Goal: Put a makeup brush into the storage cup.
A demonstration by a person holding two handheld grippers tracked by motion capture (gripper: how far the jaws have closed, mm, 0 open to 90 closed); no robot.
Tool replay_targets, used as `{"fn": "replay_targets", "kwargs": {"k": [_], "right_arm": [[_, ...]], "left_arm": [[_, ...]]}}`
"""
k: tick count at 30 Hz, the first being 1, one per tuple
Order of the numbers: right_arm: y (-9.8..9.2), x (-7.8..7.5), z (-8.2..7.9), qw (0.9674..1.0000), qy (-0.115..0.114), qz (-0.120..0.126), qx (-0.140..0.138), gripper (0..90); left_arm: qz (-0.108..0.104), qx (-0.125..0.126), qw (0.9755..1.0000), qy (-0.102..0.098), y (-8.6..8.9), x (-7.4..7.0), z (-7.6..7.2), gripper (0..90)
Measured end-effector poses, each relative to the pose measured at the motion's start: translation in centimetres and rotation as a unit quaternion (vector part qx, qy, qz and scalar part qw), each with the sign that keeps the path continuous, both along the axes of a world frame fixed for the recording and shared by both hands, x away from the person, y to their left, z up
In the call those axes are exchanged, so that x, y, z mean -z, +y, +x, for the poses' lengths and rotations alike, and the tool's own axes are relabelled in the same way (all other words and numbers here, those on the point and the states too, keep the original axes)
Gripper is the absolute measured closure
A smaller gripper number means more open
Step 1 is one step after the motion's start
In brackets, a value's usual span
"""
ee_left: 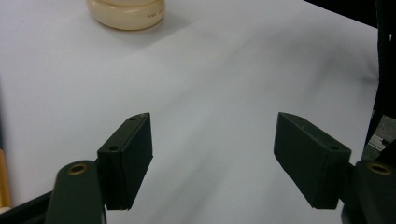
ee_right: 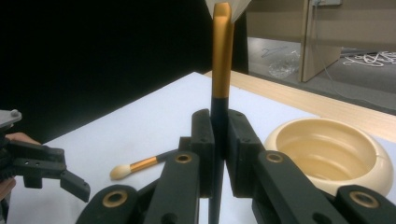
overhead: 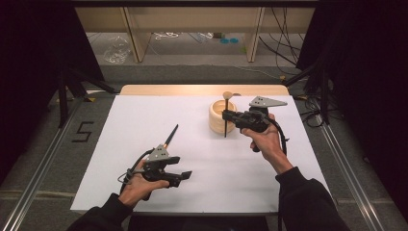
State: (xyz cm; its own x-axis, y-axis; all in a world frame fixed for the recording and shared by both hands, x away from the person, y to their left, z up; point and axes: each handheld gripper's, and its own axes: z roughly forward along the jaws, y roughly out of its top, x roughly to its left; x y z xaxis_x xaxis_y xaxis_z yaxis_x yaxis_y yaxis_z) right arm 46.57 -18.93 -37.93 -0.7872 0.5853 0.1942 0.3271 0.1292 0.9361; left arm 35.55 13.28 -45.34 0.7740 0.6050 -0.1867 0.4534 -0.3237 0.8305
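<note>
My right gripper [overhead: 226, 116] is shut on the black handle of a makeup brush [overhead: 225, 126] and holds it upright, bristles on top, just in front of a cream wooden bowl [overhead: 216, 113]. In the right gripper view the jaws [ee_right: 220, 135] clamp the handle below the brush's gold ferrule [ee_right: 222, 56], with the bowl [ee_right: 327, 154] to the right. A second brush [overhead: 170, 136] lies flat on the white mat, seen as a small brush with a pale tip [ee_right: 140, 165]. My left gripper [overhead: 182, 177] hovers open near the front edge, nothing between its jaws [ee_left: 212, 144].
The white mat [overhead: 144, 120] covers the table, with a wooden strip [overhead: 202, 89] along its far edge. The bowl's lower wall [ee_left: 126, 11] shows at the top of the left gripper view. Shelving legs and cables stand on the floor beyond the table.
</note>
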Motion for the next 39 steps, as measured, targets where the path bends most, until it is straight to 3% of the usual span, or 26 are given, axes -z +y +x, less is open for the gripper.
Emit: {"fn": "replay_targets", "kwargs": {"k": [5,6,7,11,19,26,27,39], "right_arm": [[-0.2,-0.2,1.1,0.9999,-0.007,-0.004,0.012,83.1],[-0.1,-0.2,1.2,0.9999,-0.002,0.004,0.01,83.1],[-0.1,-0.3,1.4,0.9999,0.001,-0.003,0.013,83.1],[-0.1,-0.6,2.1,0.9998,-0.005,-0.005,0.021,83.1],[-0.6,-1.3,3.6,0.9991,-0.022,-0.002,0.036,83.1],[-0.9,-1.4,4.5,0.9985,-0.026,0.0,0.047,83.1],[-0.8,-1.5,4.5,0.9988,-0.015,0.001,0.047,83.1],[-0.7,-1.7,6.1,0.998,-0.022,-0.001,0.06,83.1]], "left_arm": [[0.005,-0.002,1.0,0.001,0.3,0.2,-0.1,26.4],[0.005,-0.004,1.0,0.003,0.3,0.3,-0.1,26.2],[0.005,-0.008,0.9999,0.002,0.3,0.3,-0.2,26.0],[0.01,-0.002,0.9999,0.003,0.5,0.3,-0.2,24.4],[0.016,-0.014,0.9998,-0.006,0.7,0.4,-0.4,18.7],[0.02,-0.009,0.9998,-0.004,0.7,0.5,-0.5,18.4],[0.02,-0.008,0.9998,-0.004,0.7,0.5,-0.5,18.4],[0.019,0.001,0.9998,0.0,0.5,0.5,-0.6,18.5]]}}
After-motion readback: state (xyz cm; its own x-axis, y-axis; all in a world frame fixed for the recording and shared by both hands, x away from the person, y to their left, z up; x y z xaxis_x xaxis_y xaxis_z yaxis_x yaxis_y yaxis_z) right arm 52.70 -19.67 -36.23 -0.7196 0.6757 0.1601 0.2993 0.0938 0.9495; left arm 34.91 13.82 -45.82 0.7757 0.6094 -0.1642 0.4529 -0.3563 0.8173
